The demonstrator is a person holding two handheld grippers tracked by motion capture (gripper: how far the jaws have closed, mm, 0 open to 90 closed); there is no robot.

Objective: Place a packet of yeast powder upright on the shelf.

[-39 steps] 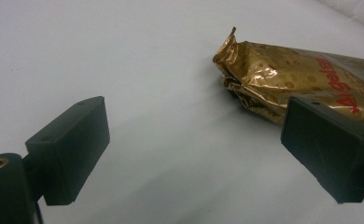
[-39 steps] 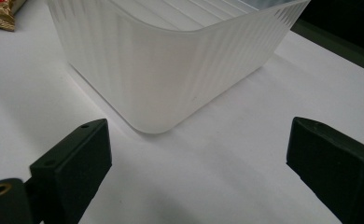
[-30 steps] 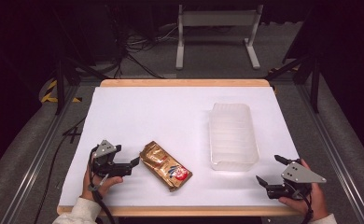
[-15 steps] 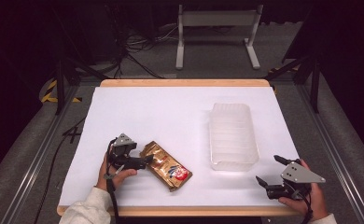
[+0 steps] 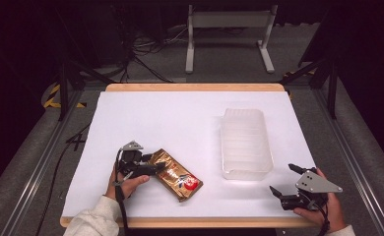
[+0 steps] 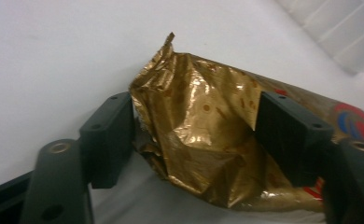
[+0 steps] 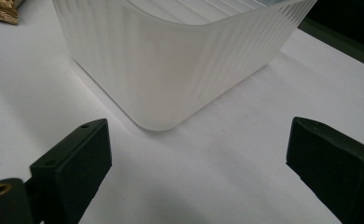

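Right gripper [image 5: 283, 181] near right table [image 5: 180, 113] edge, jaws spread wide, nothing between, aimed at tub corner. Left gripper [image 5: 153, 168] near left, jaws have just been closing around crumpled end of gold packet [image 5: 176, 174]; packet between pads, left pad touching foil, right pad at its edge, firm clamp unclear. Packet flat on table, near left of centre. Tub [image 5: 245, 142] farther right, translucent, ribbed, looks empty.

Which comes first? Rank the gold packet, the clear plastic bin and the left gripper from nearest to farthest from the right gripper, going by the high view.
1. clear plastic bin: just ahead and left of the right gripper.
2. gold packet: lying left of centre, near the front edge.
3. left gripper: farthest left, jaws around the packet's end.
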